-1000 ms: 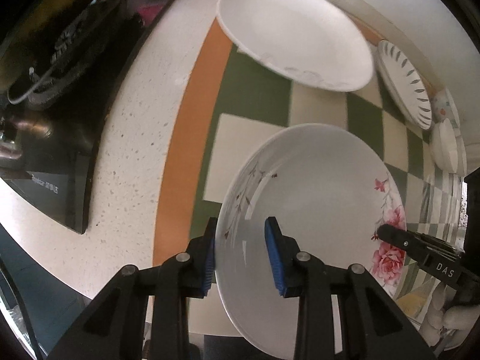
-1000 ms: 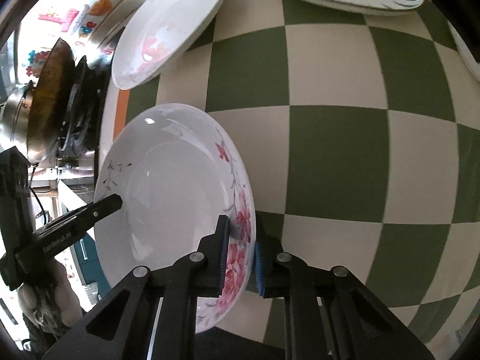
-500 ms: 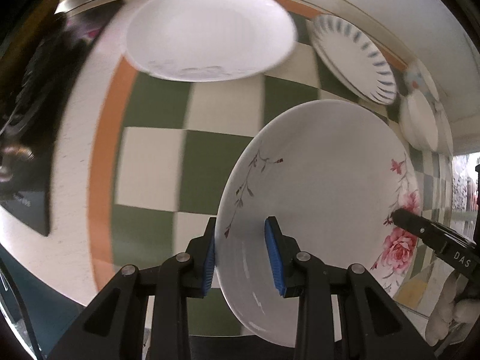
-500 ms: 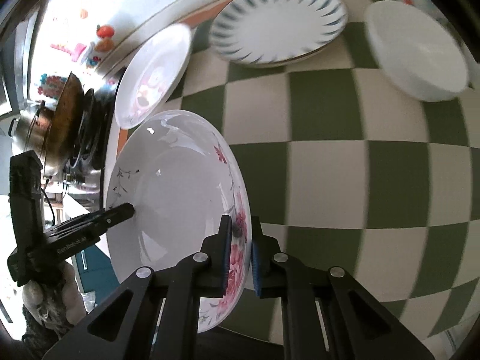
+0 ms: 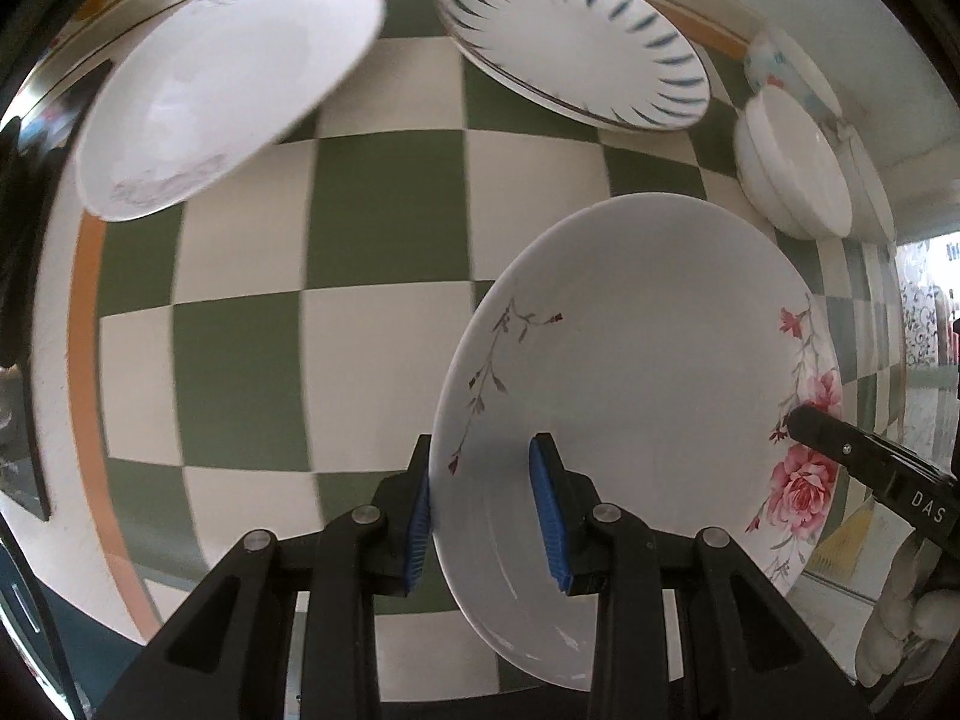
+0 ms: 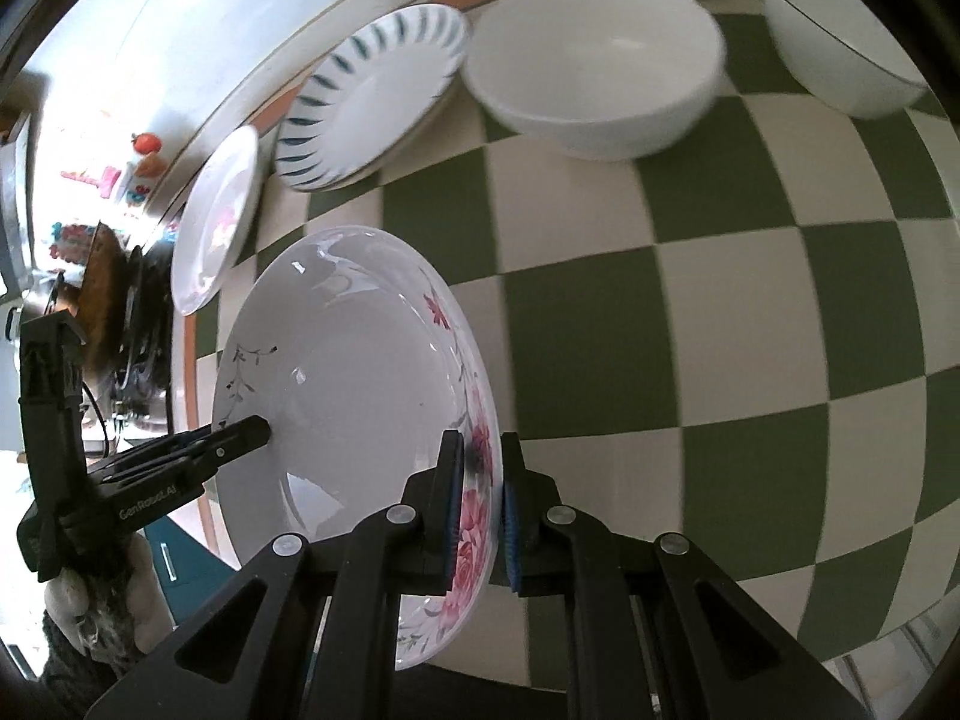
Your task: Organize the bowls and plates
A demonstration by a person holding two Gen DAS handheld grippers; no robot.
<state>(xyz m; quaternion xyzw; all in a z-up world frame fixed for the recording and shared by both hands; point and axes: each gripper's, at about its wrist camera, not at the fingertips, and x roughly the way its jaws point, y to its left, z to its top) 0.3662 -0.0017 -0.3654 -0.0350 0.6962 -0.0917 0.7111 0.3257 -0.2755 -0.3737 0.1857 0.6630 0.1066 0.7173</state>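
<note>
both grippers, left (image 5: 483, 513) and right (image 6: 477, 510), clamped on the rose plate (image 5: 648, 360), have carried it along the checkered mat (image 5: 384, 210) toward the striped plate (image 5: 576, 48), probably stacking next.

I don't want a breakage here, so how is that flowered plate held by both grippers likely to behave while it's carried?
The flowered plate looks like glazed ceramic, so probably stiff and fragile. Its glossy surface may be slippery: the left gripper and right gripper pinch only opposite rim edges. It looks fairly heavy for such narrow grips, so it could tilt if one hand lags.
</note>
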